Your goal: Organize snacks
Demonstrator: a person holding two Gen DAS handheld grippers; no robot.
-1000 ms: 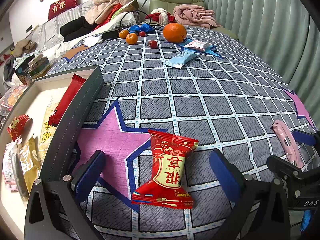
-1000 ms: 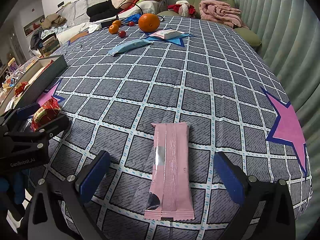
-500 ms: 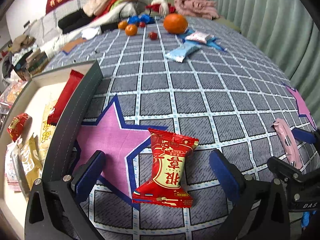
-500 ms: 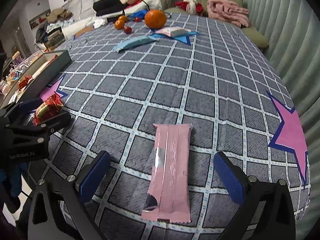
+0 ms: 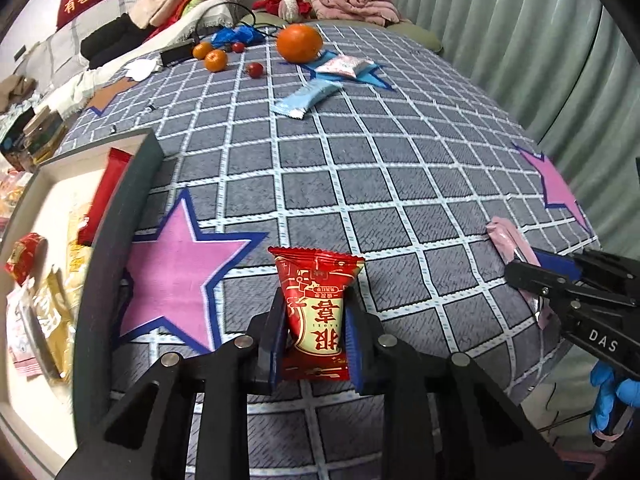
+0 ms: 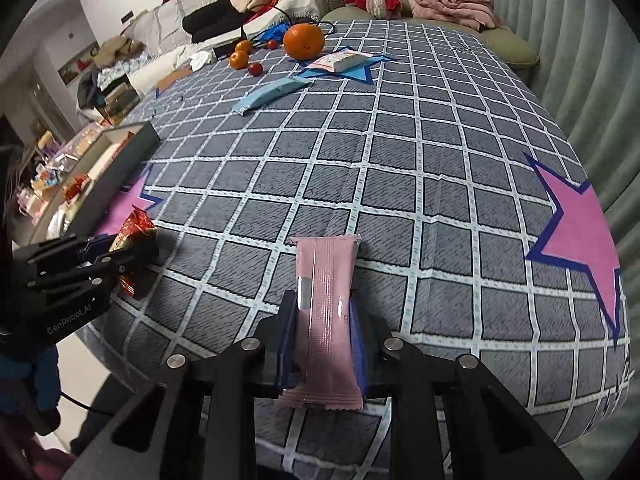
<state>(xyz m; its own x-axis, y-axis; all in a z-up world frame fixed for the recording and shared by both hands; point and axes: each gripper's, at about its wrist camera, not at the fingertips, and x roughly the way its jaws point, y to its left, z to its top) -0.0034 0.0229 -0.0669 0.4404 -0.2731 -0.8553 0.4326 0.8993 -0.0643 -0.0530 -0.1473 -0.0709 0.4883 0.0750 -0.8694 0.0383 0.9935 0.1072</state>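
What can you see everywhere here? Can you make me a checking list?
Surface: grey checked cloth with pink stars.
Job's things: red snack, pink snack, blue snack, white-pink snack; box holds more snacks.
Clutter: big orange, small oranges, red berries.
Grippers: left tool closing on the red snack; right tool shut on the pink snack.
Cables: black cord at far edge.
Surroundings: sofa, curtain, piled clothes.

Black gripper frames, blue-padded fingers [image 5: 352,344], silver screws, blue gloves [image 5: 608,392]
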